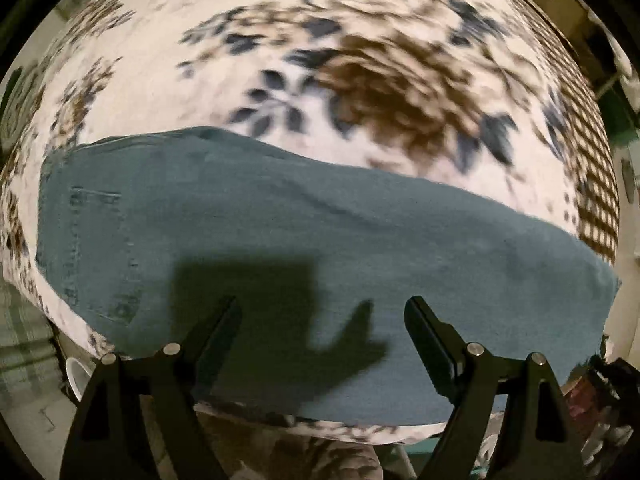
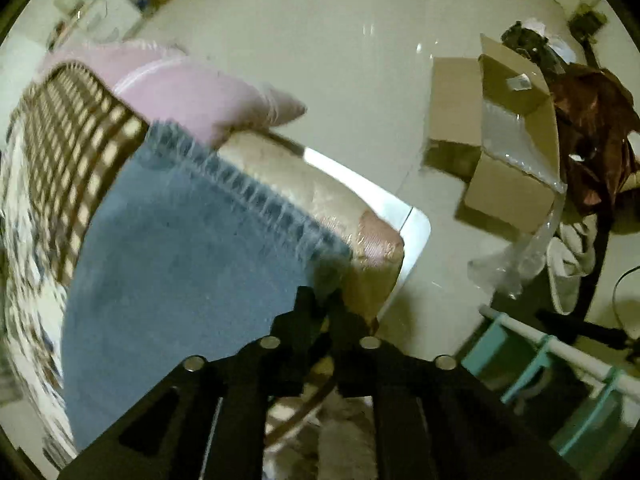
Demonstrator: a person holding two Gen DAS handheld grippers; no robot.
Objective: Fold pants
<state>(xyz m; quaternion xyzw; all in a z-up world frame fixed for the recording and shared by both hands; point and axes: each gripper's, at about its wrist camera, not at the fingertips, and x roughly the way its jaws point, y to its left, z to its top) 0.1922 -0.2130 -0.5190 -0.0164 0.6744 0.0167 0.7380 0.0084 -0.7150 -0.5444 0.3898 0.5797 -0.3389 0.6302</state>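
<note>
Blue denim pants (image 1: 280,240) lie flat across a floral bedspread (image 1: 360,60), waistband and back pocket at the left, legs running right. My left gripper (image 1: 320,320) is open and empty above the pants' near edge, casting a shadow on them. In the right wrist view the pants (image 2: 180,260) end in a stitched hem near the bed corner. My right gripper (image 2: 324,300) is shut on the hem corner of the pants.
A pink pillow (image 2: 192,92) lies at the bed's edge beyond the hem. Open cardboard boxes (image 2: 500,152) and plastic wrap sit on the white floor. A teal rack (image 2: 540,360) stands at the lower right. A checked border (image 1: 592,168) edges the bedspread.
</note>
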